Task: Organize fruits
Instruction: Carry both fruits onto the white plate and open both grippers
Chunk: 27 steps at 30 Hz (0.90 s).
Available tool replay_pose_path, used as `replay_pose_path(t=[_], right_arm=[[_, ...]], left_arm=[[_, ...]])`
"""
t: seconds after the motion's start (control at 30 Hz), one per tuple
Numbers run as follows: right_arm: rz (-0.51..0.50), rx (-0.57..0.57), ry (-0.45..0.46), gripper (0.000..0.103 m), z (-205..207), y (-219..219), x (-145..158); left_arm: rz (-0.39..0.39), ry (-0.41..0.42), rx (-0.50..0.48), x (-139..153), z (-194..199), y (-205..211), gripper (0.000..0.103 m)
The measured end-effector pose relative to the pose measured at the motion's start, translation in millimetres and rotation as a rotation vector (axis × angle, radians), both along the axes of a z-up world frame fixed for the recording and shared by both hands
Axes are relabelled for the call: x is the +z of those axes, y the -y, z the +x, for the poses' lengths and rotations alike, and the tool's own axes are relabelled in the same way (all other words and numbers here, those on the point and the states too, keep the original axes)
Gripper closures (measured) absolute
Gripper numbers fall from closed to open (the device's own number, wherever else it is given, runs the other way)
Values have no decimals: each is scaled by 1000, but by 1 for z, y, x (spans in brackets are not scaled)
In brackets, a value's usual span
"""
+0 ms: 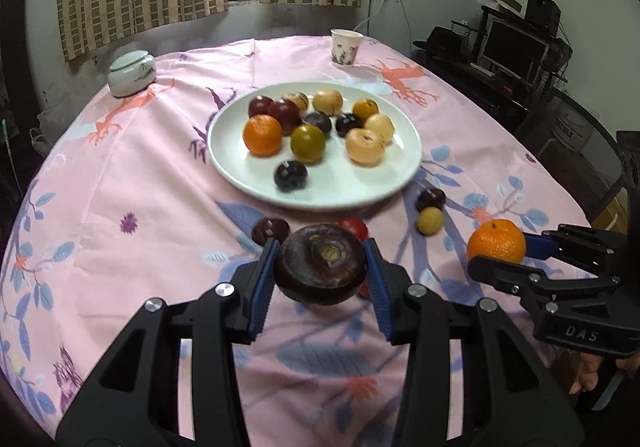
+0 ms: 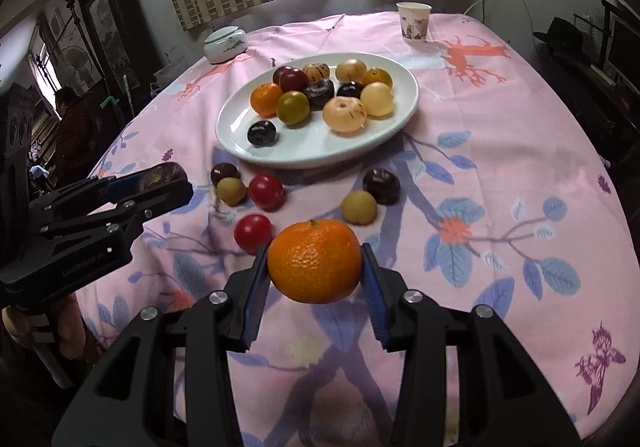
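Left gripper [image 1: 320,267]: blue pads pinch a dark plum [image 1: 320,269], held above the table's near edge.
Right gripper [image 2: 315,267]: pads clamp an orange [image 2: 315,261], lifted over the near edge.
Loose fruit: two red ones [image 2: 266,191], two yellow-green ones [image 2: 359,207] and two dark plums [image 2: 381,186] lie on the cloth [image 2: 500,167] between grippers and plate.
Plate [image 2: 320,151]: white, mid-table, loaded with mixed fruit.
Far edge: paper cup [image 2: 414,22]; lidded jar [image 2: 225,45] at far left.
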State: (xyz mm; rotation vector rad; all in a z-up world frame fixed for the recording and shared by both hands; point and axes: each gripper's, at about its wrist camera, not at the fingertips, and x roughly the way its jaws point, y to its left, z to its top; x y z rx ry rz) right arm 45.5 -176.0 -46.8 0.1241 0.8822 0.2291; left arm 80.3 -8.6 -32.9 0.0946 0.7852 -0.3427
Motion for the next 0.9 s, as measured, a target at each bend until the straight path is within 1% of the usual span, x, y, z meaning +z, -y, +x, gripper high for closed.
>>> replay_pose_path(t=[0.03,0.1,0.17,0.27,0.37,0.47,0.73,0.9], right_arm=[[-5,15,3,59,9,-4,4],[-4,43,8,59,33,-13,12],[-15,67,10,59,57,-23,16],[-46,72,18,59,92,-37,15],[-45,74,-8,59,117,-43,7],[-51,78,-22,59,128,-46,2],[-62,74,-36,59,138,-46,-7],[-63,72,-43,58,142,-47,-11]], left_arm=[[5,8,13,6,13,-2,60],[-5,-1,30,15,40,-7,60],[3,-10,42,19,68,-8,59],[35,-16,69,16,100,-5,59],[25,-50,74,8,121,-5,59],[22,-65,72,2,131,-4,59],[23,-79,77,-6,144,-2,59],[43,-75,74,-8,147,1,59]])
